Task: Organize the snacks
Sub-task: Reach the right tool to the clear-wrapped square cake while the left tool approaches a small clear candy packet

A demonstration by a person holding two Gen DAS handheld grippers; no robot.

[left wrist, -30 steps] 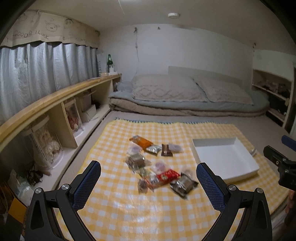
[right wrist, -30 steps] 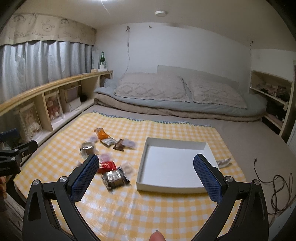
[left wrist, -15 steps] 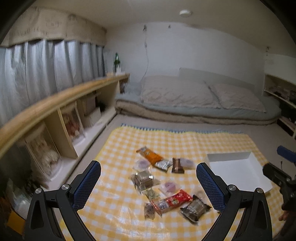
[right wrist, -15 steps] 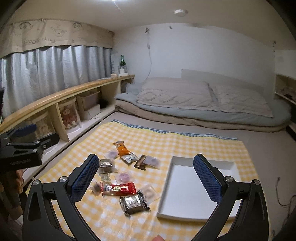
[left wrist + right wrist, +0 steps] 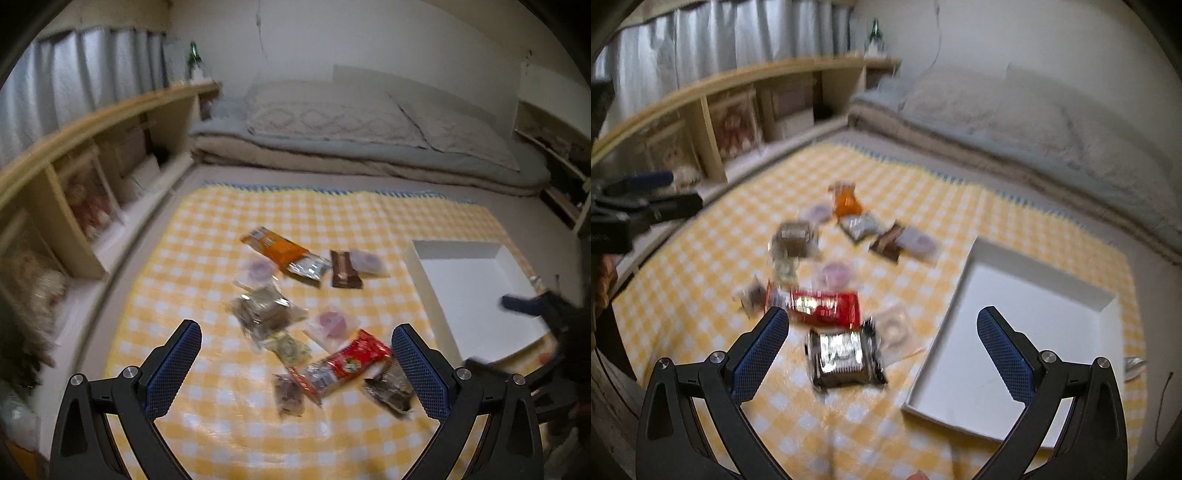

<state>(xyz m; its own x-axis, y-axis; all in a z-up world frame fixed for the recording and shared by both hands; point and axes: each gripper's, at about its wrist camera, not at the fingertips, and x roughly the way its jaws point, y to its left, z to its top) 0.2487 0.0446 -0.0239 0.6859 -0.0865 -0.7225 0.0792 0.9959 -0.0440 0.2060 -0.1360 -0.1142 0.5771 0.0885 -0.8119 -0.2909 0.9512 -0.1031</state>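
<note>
Blurring hides labels: red packet, dark packet unreadable.

Glossy foil snack wrappers; shiny checked plastic mat; matt white tray; wooden shelf.

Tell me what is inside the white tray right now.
Nothing shows inside the white tray: its bare white floor is visible in both views. All snack packets lie outside it on the checked cloth. The right gripper finger covers a strip of the floor there.
</note>
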